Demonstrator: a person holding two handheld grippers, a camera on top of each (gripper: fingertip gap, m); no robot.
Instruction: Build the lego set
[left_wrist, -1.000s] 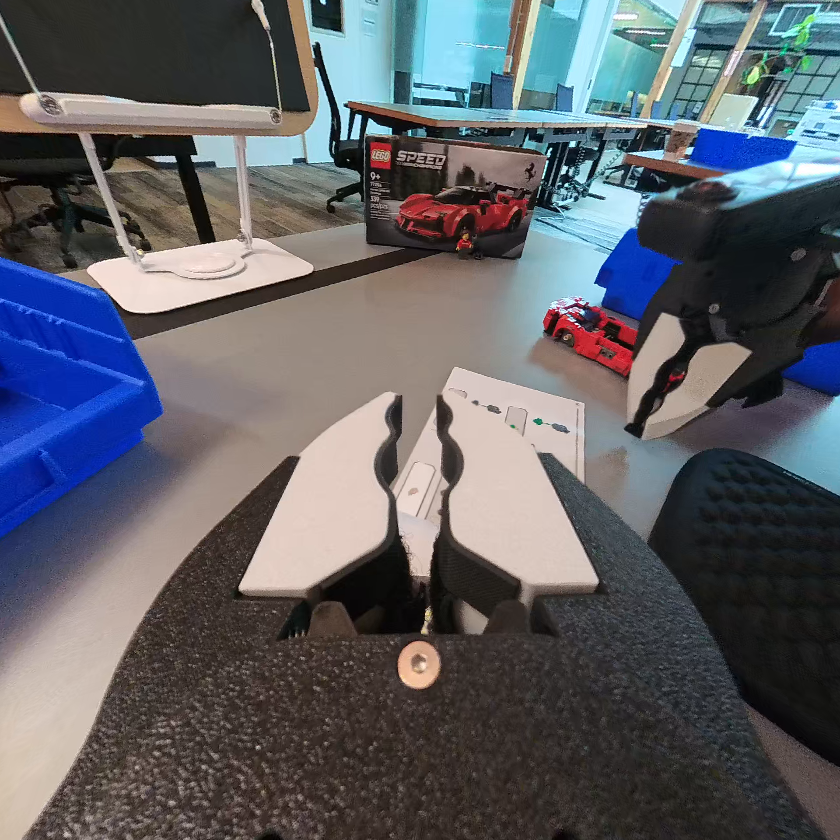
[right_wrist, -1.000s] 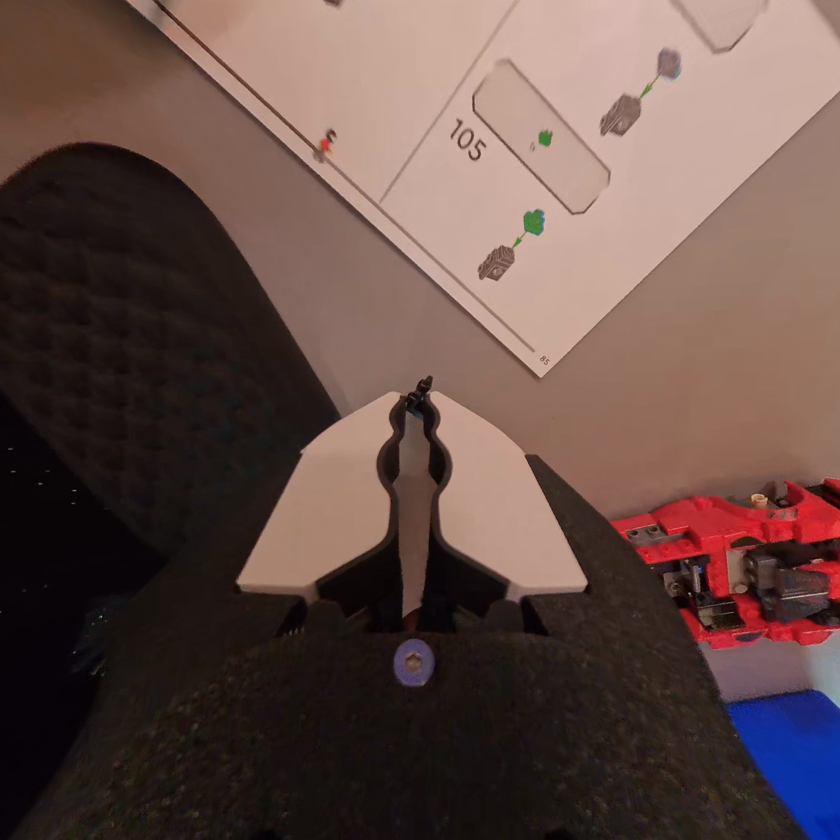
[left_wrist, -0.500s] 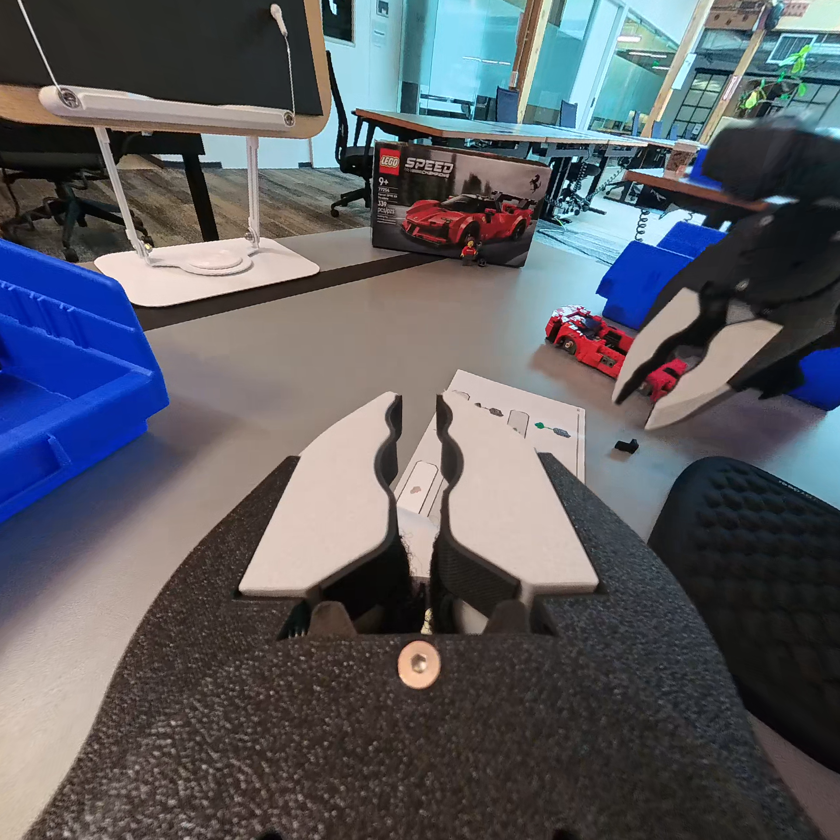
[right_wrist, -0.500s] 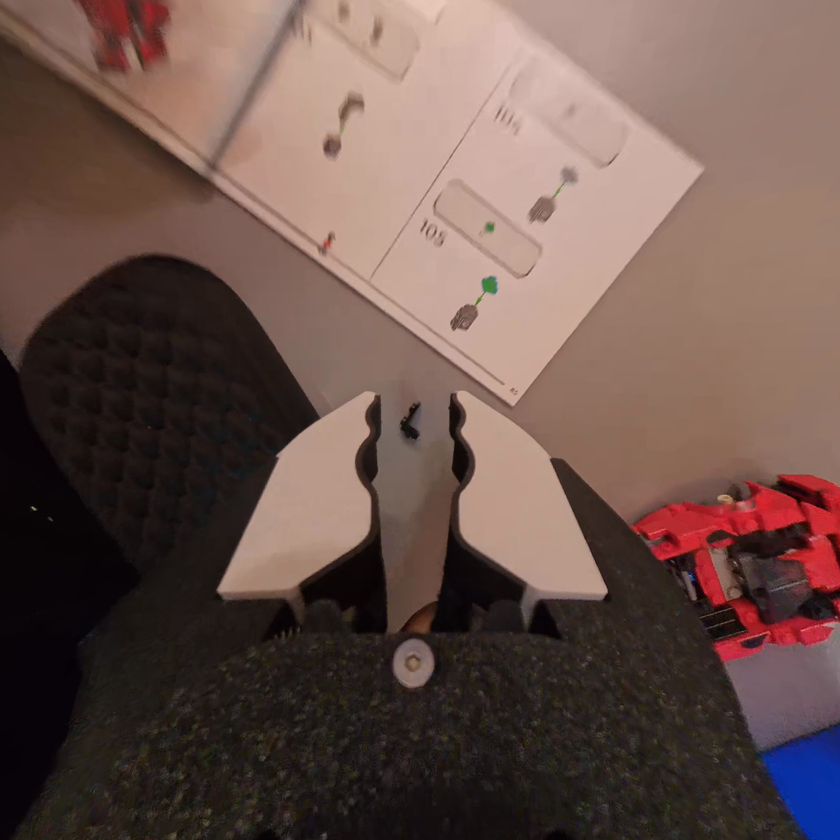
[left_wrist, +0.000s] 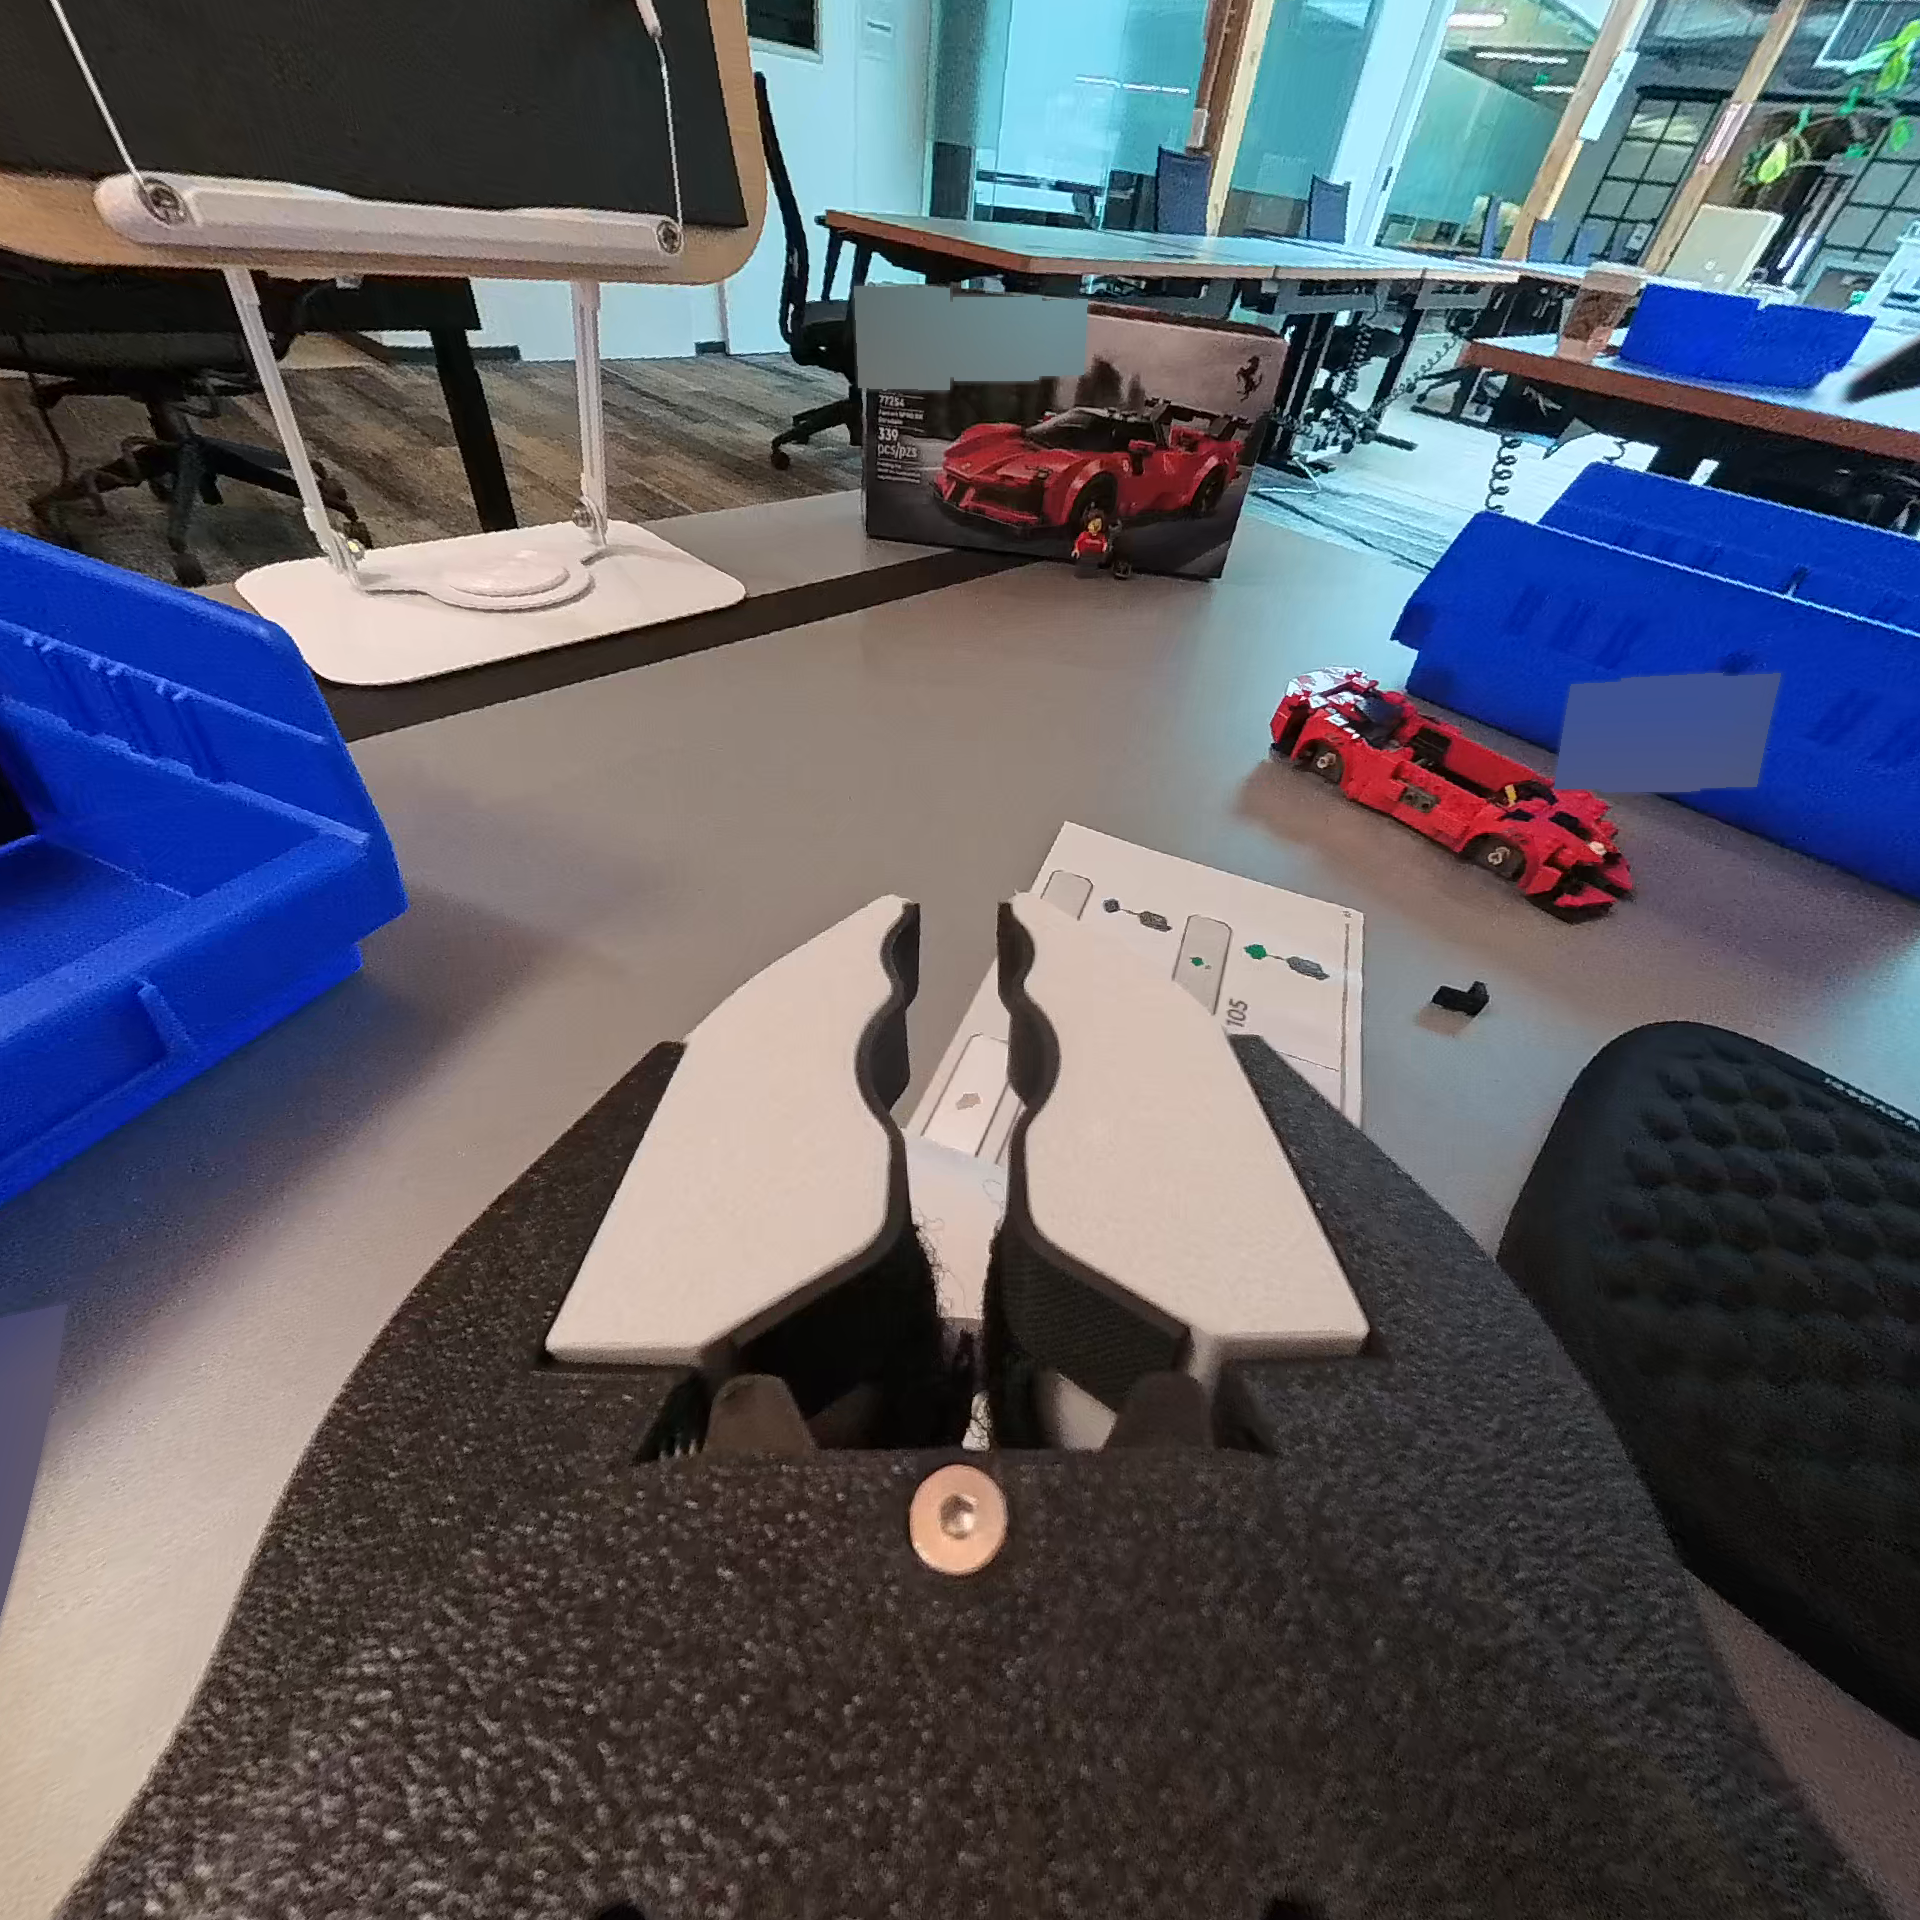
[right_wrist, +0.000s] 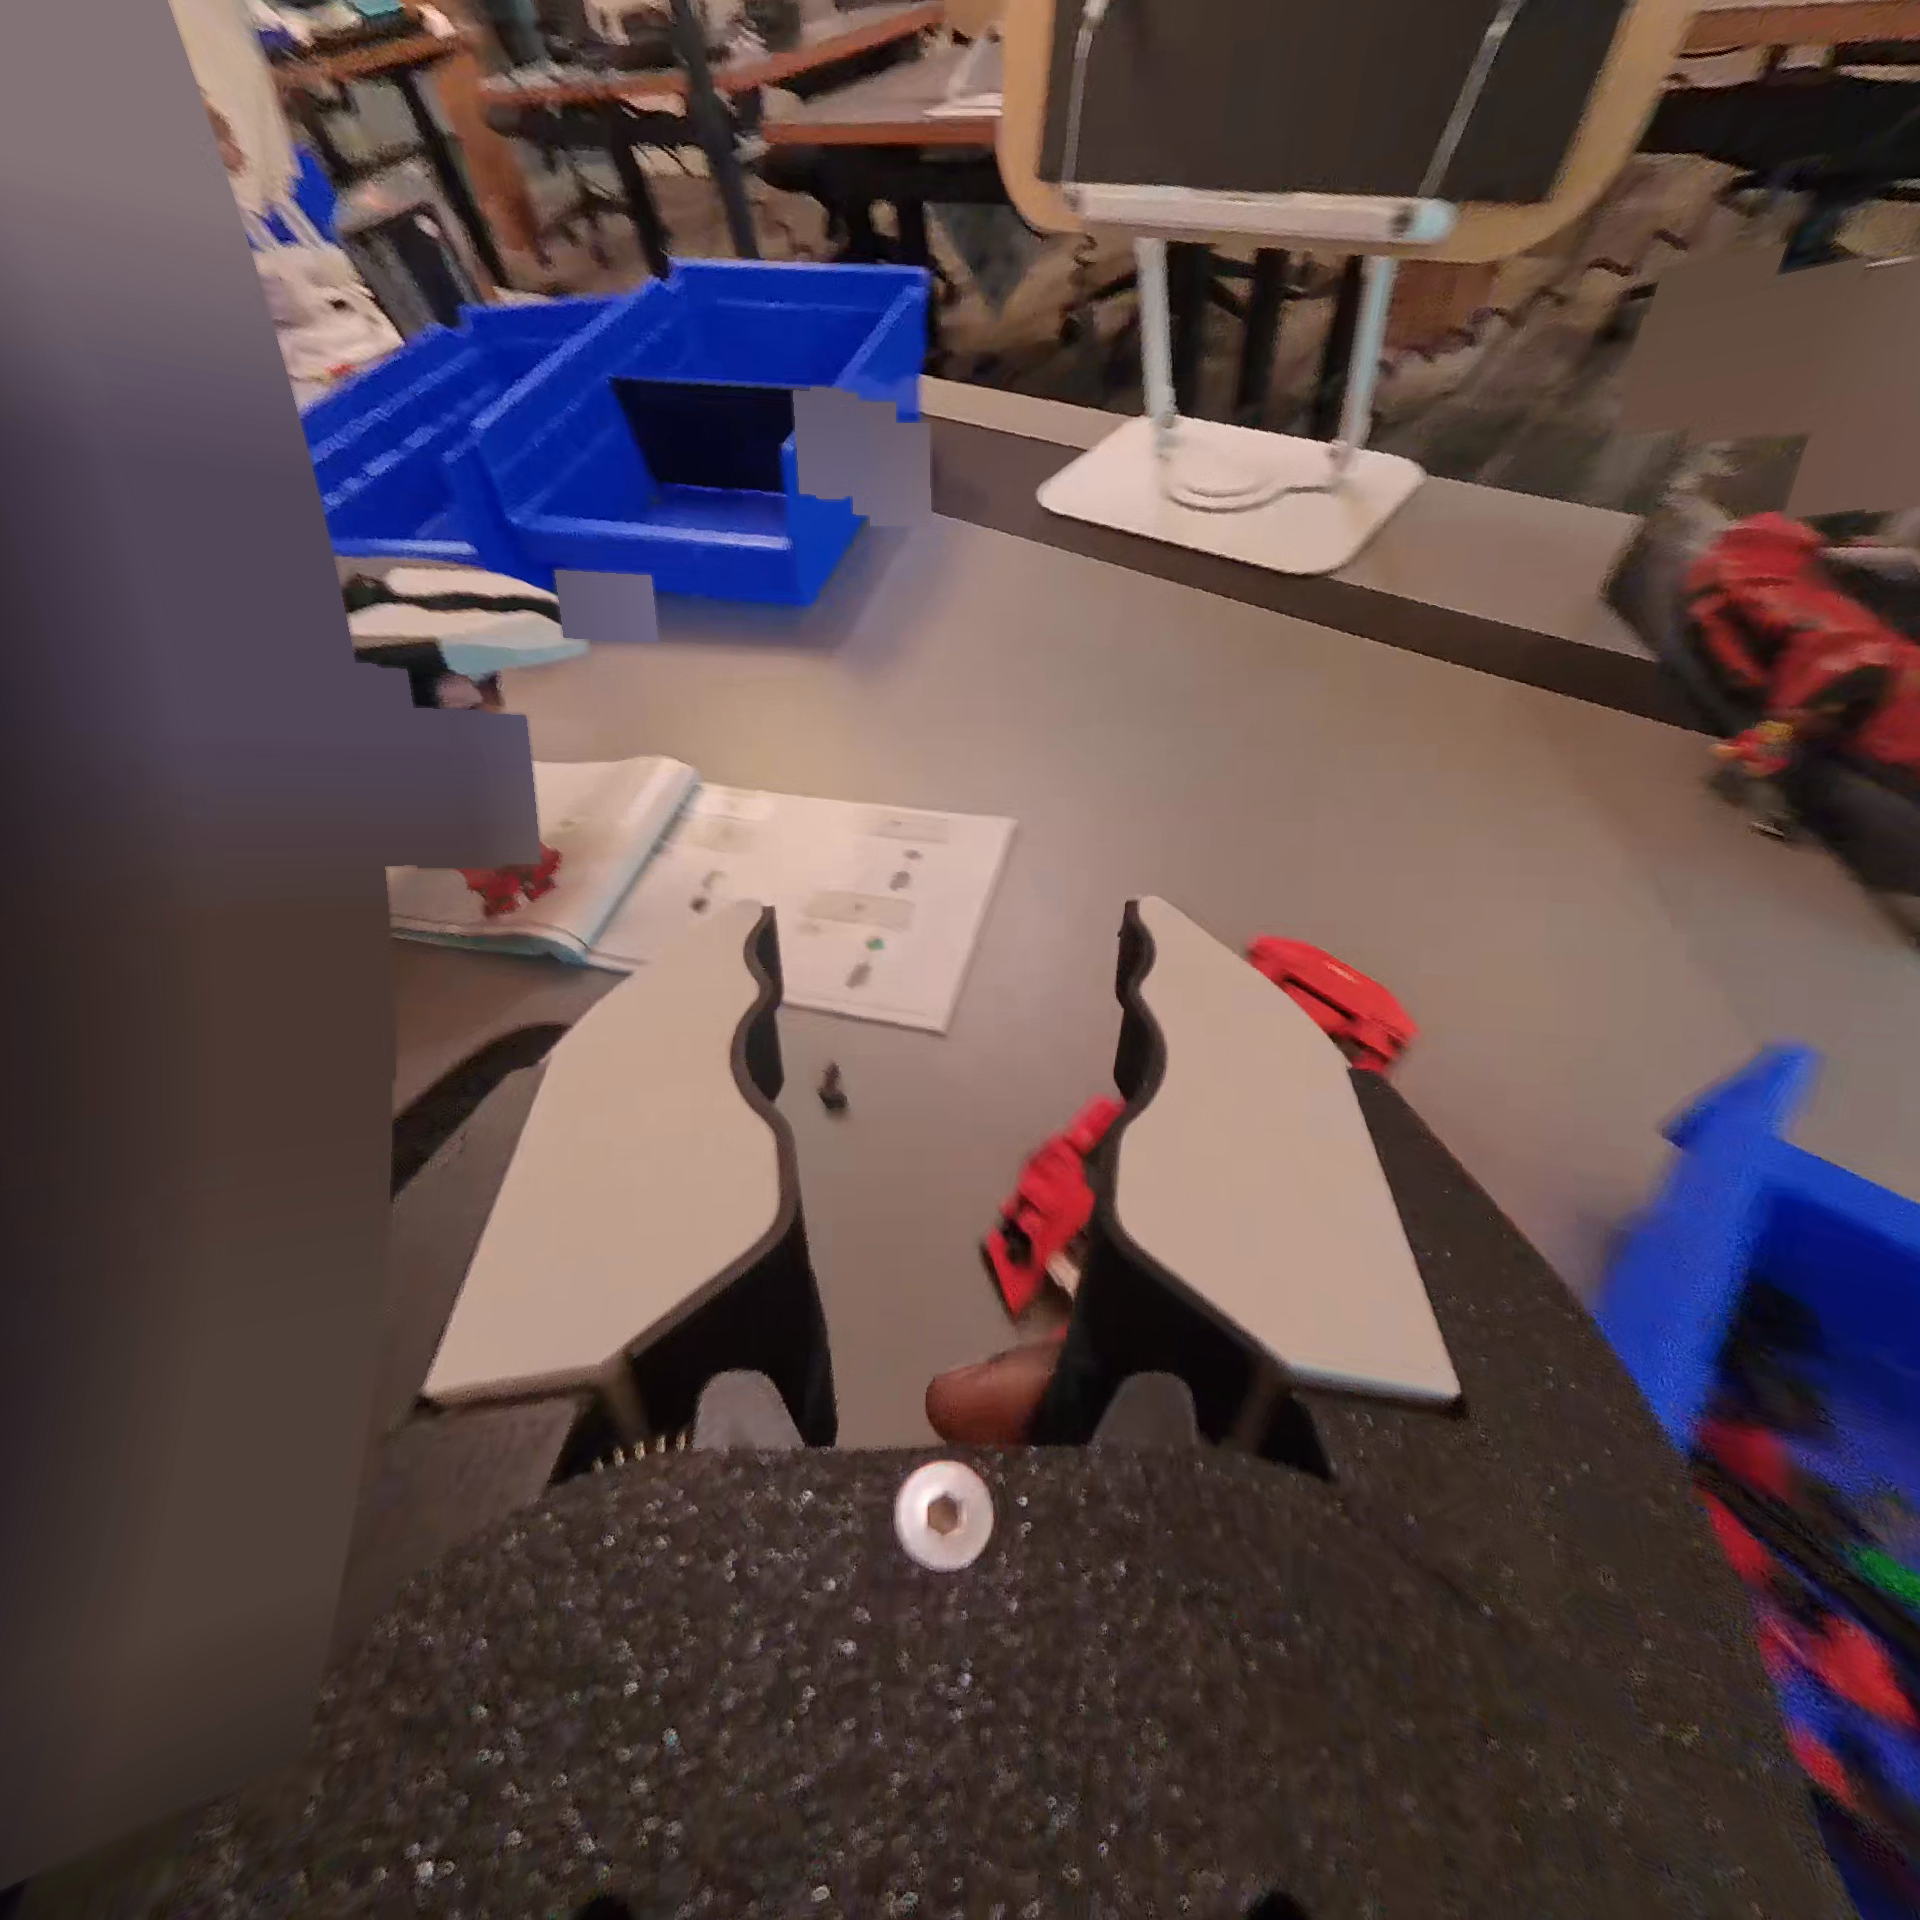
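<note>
The red lego car (left_wrist: 1455, 790) stands on the grey table at the right. A small black piece (left_wrist: 1460, 997) lies loose on the table between the car and the open instruction booklet (left_wrist: 1247, 935). My left gripper (left_wrist: 956, 914) hovers low over the booklet, its fingers nearly together with a narrow gap and nothing in it. In the right wrist view my right gripper (right_wrist: 945, 925) is wide open and empty, raised above the table. The black piece (right_wrist: 831, 1086) lies below it, and the red car (right_wrist: 1049, 1195) is partly behind its right finger (right_wrist: 1247, 1143). The booklet (right_wrist: 810, 904) lies beyond.
The set's box (left_wrist: 1070, 457) stands at the back. Blue bins sit at the left (left_wrist: 156, 831) and right (left_wrist: 1662, 623). A black padded rest (left_wrist: 1745, 1299) lies at the near right. A white stand (left_wrist: 488, 592) holds a board at the back left. Left tips to right tips: about 30 cm. My right tips are roughly 15 cm from the red car (right_wrist: 1049, 1195). Look for it in the left wrist view (left_wrist: 1546, 841) too.
My right gripper opened and let go of the small black piece, which now lies on the table. It then rose and swung out of the left wrist view. My left gripper stayed put.
</note>
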